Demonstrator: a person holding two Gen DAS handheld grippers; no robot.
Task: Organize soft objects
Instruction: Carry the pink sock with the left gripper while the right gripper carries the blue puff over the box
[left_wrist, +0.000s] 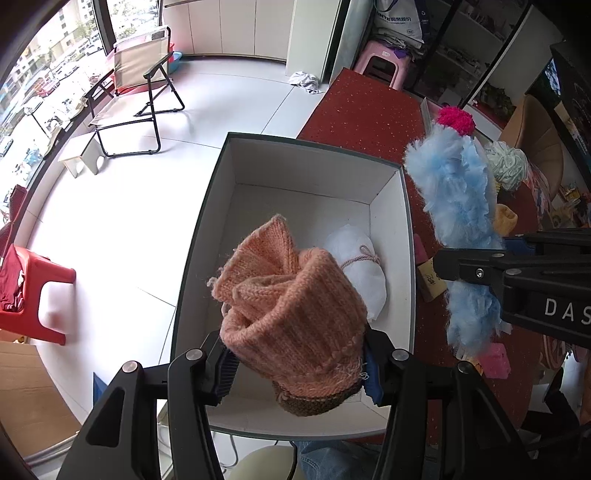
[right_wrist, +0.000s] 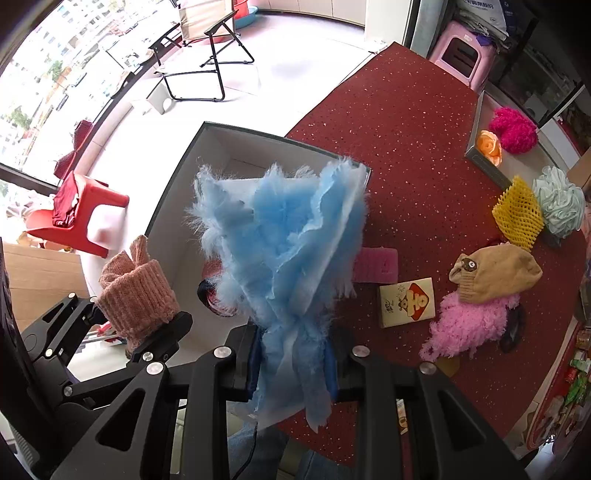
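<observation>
My left gripper (left_wrist: 295, 363) is shut on a peach knitted hat (left_wrist: 291, 306) with a brown rim, held over the white-lined open box (left_wrist: 314, 166). A white soft bundle (left_wrist: 360, 266) tied with cord lies inside the box. My right gripper (right_wrist: 293, 363) is shut on a fluffy light-blue cloth (right_wrist: 284, 240), hanging over the box's right edge (right_wrist: 258, 138). In the left wrist view the blue cloth (left_wrist: 454, 192) hangs to the right of the box. The peach hat (right_wrist: 135, 291) shows at the left of the right wrist view.
On the red glittery table (right_wrist: 388, 122) lie a pink sponge (right_wrist: 376, 264), a small card (right_wrist: 406, 302), a tan beanie (right_wrist: 495, 273), pink fluffy cloth (right_wrist: 469, 325), yellow foam net (right_wrist: 517, 218), a pale-green bath pouf (right_wrist: 561, 203) and a tray (right_wrist: 480, 147) with a magenta pouf. A red stool (left_wrist: 33, 291) stands left.
</observation>
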